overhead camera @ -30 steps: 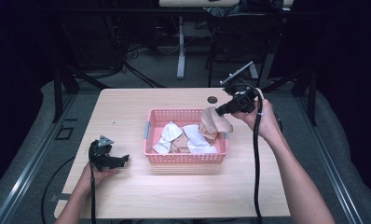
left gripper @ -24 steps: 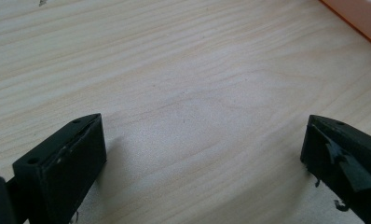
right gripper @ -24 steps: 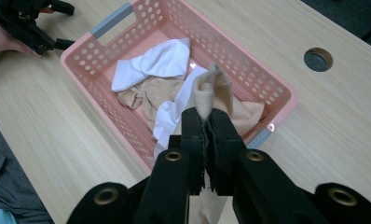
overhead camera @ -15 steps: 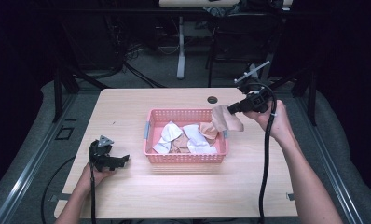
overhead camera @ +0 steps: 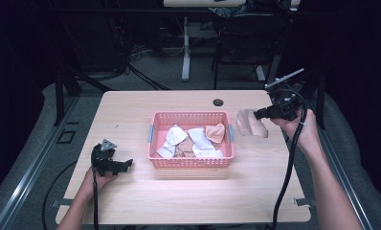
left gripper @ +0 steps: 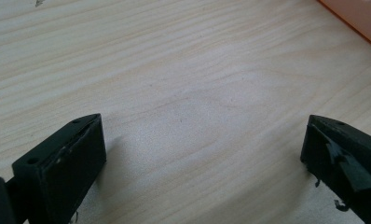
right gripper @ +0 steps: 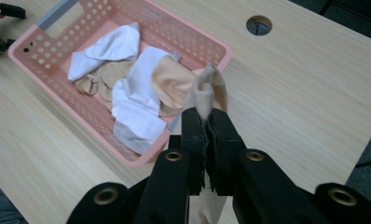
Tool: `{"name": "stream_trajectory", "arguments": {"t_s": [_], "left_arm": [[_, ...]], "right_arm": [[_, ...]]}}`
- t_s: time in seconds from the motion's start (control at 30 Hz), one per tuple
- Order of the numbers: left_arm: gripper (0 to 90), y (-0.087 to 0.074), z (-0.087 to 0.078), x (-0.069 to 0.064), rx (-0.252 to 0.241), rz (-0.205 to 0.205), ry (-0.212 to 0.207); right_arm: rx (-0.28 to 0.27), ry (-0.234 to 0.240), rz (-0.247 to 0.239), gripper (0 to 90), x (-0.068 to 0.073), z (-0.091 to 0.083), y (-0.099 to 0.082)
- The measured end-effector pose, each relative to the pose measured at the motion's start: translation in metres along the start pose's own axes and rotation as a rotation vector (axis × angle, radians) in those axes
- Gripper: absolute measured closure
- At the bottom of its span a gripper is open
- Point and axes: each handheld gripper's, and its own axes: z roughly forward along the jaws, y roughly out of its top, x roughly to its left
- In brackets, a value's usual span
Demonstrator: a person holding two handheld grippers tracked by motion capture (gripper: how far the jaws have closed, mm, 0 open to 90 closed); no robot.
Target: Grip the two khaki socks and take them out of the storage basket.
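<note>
Across the middle of the high view lies a pale wooden counter point(overhead camera: 188, 201), seen from above, with dark floor and cables around it. A small round cable hole point(overhead camera: 218, 102) sits near its far edge.

At the centre of the counter stands a pink perforated plastic basket point(overhead camera: 191, 162) with grey handles at its short ends. Inside it lie several crumpled pieces of cloth, some white point(overhead camera: 173, 141) and some beige or peach point(overhead camera: 215, 132), piled loosely against each other.

A person's two forearms come in from the bottom edge. The right hand point(overhead camera: 298, 125) is raised over the counter to the right of the basket, well clear of its rim. It carries the right gripper point(overhead camera: 258, 115), clenched on a beige cloth point(overhead camera: 250, 124). In the right gripper view the black jaws are pressed nearly together, with a fold of the beige cloth point(right gripper: 207, 95) pinched between them and bunching up above their tips. This cloth hangs in the air just beside the basket's right end, outside it and not touching the counter.

The left hand point(overhead camera: 98, 176) rests on the counter to the left of the basket, apart from it. It holds the left gripper point(overhead camera: 124, 165), whose jaws stand wide apart and released; the left gripper view has only bare wood grain between them, and a corner of the basket point(left gripper: 360, 18) at the upper right.
</note>
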Motion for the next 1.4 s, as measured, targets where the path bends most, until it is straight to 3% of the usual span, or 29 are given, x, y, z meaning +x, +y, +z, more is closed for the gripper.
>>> {"name": "stream_trajectory", "arguments": {"t_s": [0.37,0.57,0.63,0.77,1.17,1.4], "left_arm": [[0.0,0.0,0.0,0.0,0.001,0.0,0.001],[0.0,0.0,0.0,0.0,0.001,0.001,0.0],[0.0,0.0,0.0,0.0,0.001,0.001,0.0],[0.0,-0.001,0.0,-0.001,0.0,0.002,0.001],[0.0,-0.001,-0.001,-0.001,0.001,0.004,-0.001],[0.0,-0.001,-0.001,-0.001,0.001,0.004,-0.002]], "right_arm": [[0.016,-0.037,0.063,86.1,-0.026,0.016,-0.032],[0.03,-0.031,0.089,86.1,-0.032,0.031,-0.042],[0.032,-0.049,0.094,86.1,-0.033,0.036,-0.045],[0.066,-0.048,0.102,86.1,-0.035,0.046,-0.047],[0.116,-0.076,0.123,86.0,-0.045,0.062,-0.059],[0.166,-0.035,0.146,85.9,-0.053,0.077,-0.071]]}}
